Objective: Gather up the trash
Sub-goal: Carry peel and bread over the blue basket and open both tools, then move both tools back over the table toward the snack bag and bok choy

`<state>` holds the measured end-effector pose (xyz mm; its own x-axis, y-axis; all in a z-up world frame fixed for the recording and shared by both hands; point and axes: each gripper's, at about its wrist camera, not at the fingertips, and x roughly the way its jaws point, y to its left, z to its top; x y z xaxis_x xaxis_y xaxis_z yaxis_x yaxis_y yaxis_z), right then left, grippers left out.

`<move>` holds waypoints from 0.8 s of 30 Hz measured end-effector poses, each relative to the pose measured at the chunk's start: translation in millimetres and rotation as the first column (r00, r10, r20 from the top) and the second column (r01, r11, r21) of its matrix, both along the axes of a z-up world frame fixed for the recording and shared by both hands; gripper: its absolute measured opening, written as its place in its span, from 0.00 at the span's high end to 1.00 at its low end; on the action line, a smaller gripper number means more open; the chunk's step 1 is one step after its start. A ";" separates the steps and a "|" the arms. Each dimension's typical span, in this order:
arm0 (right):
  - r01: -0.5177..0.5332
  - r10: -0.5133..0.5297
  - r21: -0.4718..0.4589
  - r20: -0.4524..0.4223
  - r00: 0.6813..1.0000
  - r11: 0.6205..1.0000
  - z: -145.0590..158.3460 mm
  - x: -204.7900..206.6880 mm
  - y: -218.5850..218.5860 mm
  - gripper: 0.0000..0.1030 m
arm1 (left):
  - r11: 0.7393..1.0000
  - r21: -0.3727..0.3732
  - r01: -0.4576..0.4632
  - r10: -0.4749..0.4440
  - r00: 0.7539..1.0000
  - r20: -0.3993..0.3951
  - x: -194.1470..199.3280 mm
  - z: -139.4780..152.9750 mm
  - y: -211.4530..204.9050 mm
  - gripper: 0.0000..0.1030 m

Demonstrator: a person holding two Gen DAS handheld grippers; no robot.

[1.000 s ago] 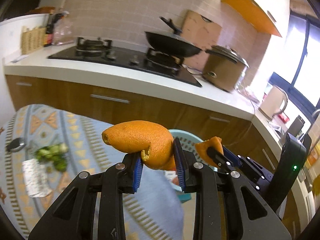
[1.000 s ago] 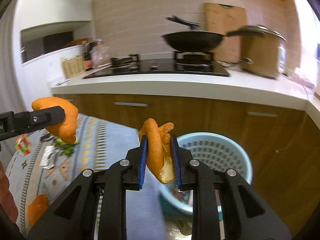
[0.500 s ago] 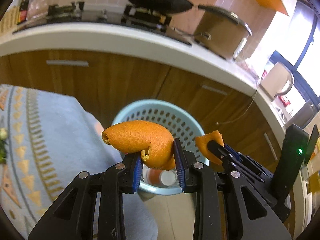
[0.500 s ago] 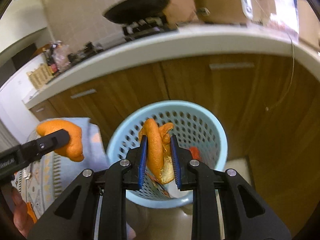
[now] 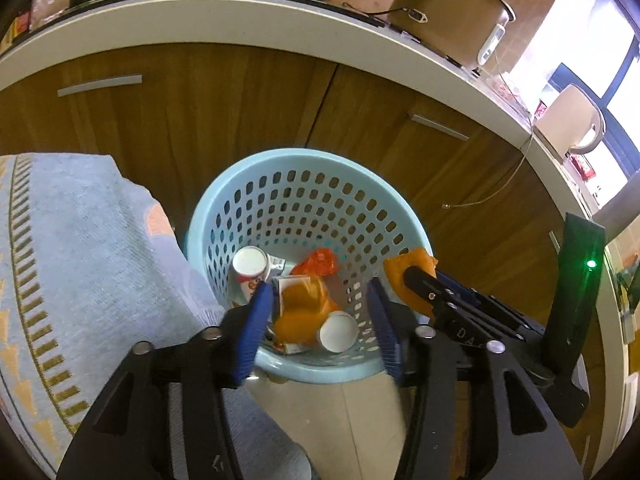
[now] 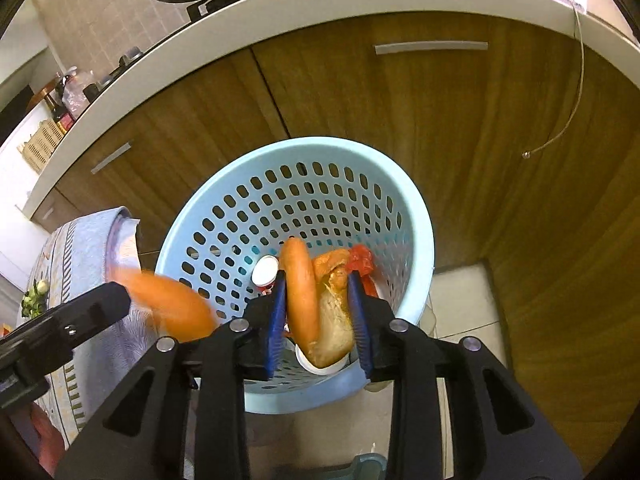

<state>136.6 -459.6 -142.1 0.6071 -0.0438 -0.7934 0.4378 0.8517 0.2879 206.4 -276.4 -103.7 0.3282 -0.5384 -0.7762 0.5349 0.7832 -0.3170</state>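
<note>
we're over the blue basket (image 5: 208, 220) now. our left gripper (image 5: 320, 316) has just been opening, fingers wide and empty, its orange peel (image 5: 300, 312) dropping in with the cups (image 5: 340, 332). our right gripper (image 6: 320, 320), jaws just easing apart, seems to hold its own peel (image 6: 316, 312) between them. scraps on the blue cloth (image 6: 36, 296) remain.

Our left gripper (image 5: 318, 320) points steeply down; its jaws have just been opening and stand apart, holding nothing. Our right gripper (image 6: 320, 316) also points down, its jaws just opening, peel (image 6: 316, 308) between them.
</note>
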 end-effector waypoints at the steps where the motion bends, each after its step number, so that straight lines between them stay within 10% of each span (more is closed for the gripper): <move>1: 0.004 -0.004 -0.001 0.000 1.000 1.000 -0.1 -0.6 -0.6 0.67 | 1.000 -0.004 0.000 0.000 1.000 0.004 -0.4 1.0 0.1 0.48; 24: -0.080 0.086 -0.055 0.109 0.990 0.995 47.3 -15.7 48.3 0.55 | 0.994 -0.092 -0.064 0.074 0.992 0.105 -41.6 49.9 59.3 0.47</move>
